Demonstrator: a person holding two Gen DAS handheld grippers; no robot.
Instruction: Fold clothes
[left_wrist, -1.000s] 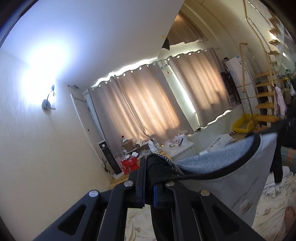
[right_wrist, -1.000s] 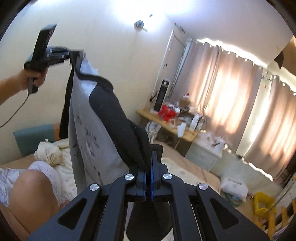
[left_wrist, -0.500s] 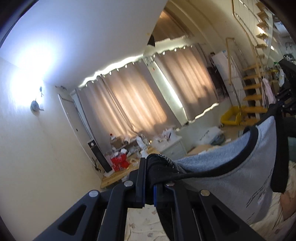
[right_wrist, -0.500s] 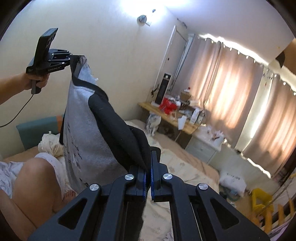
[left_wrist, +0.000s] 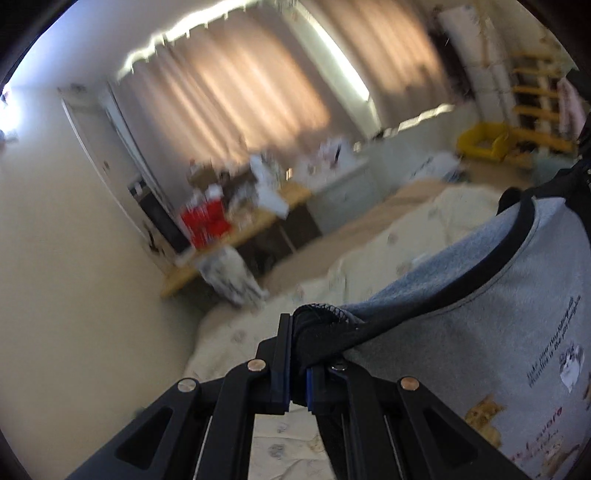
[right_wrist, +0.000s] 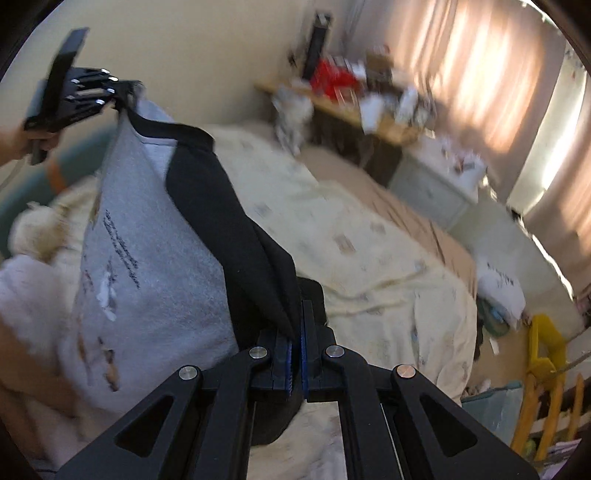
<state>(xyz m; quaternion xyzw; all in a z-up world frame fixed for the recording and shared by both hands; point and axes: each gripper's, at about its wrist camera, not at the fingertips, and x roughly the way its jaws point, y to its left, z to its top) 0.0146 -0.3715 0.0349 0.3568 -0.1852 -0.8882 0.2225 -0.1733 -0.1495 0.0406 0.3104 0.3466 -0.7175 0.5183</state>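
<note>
A grey T-shirt (left_wrist: 491, 321) with black collar trim and black sleeves hangs stretched between the two claws above the bed (left_wrist: 373, 258), which is covered by a cream patterned quilt. The left claw (left_wrist: 297, 350) is pinched tight on a bunched black seam at one shoulder; in the right wrist view it (right_wrist: 123, 94) shows at the upper left, gripped by a hand (right_wrist: 22, 142) that is cut off by the frame edge. The right claw (right_wrist: 297, 339) is pressed together on the black sleeve (right_wrist: 229, 236) at the other shoulder. The shirt's lower hem is hidden behind the claw frames. Small dark print and cat pictures on the chest (left_wrist: 565, 365) are too small to read. Beyond the bed, a cluttered wooden desk (left_wrist: 236, 243), something red (left_wrist: 205, 221) on it, and the curtains (left_wrist: 258, 85) are badly motion-blurred.
</note>
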